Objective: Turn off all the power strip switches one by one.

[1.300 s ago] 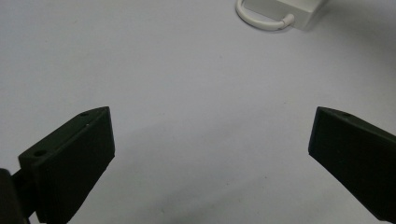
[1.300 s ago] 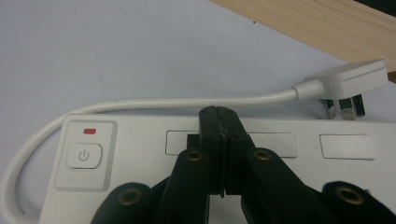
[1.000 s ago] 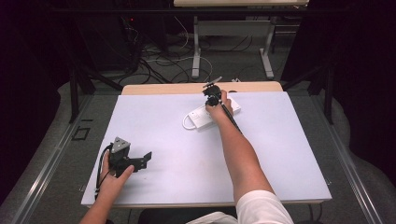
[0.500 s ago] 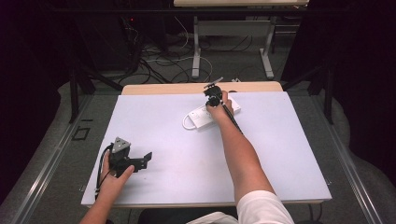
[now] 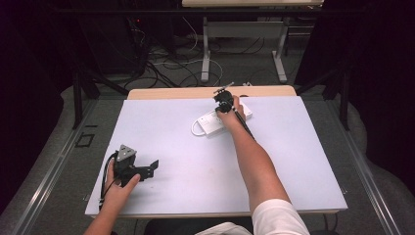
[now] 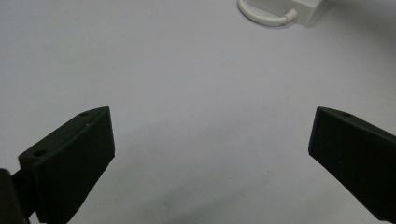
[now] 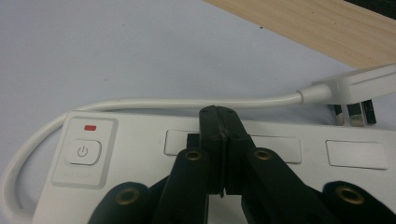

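- Hovering shut with nothing gripped, the right claw [image 7: 219, 112] sat over the power strip [image 7: 140, 158] at the table's [image 5: 161, 122] twelve o'clock.
- Left claw [image 6: 210, 158] rested wide open, empty, at seven o'clock.
- Next move, likely: pressing the power button [image 7: 82, 152] squarely.

Power strip [image 5: 222, 120] on table [image 5: 303, 161]
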A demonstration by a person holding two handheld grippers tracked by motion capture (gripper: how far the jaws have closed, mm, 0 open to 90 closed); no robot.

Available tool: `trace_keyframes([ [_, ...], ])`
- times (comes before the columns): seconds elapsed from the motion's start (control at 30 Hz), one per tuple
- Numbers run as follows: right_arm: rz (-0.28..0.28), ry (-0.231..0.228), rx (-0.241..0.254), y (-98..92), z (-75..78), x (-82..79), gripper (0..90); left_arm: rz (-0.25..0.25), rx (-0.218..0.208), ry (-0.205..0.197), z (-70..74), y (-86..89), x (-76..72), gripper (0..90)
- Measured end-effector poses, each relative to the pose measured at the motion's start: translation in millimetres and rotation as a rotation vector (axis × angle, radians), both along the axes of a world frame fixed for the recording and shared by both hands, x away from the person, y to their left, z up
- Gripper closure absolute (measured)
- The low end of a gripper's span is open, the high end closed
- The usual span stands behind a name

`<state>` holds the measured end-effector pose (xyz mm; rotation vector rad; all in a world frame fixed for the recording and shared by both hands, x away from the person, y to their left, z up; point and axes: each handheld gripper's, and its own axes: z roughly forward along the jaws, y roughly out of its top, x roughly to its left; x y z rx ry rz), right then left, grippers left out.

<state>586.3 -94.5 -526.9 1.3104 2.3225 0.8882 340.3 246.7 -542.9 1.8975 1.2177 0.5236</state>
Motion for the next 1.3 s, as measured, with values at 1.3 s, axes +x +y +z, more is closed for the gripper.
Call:
trace_keyframes([
  [1.3, -0.079, -0.005, -0.017, -30.5, 2.9, 16.9, 87.5, 0.012, 0.002, 0.0, -0.8, 1.6, -3.4, 0.2],
])
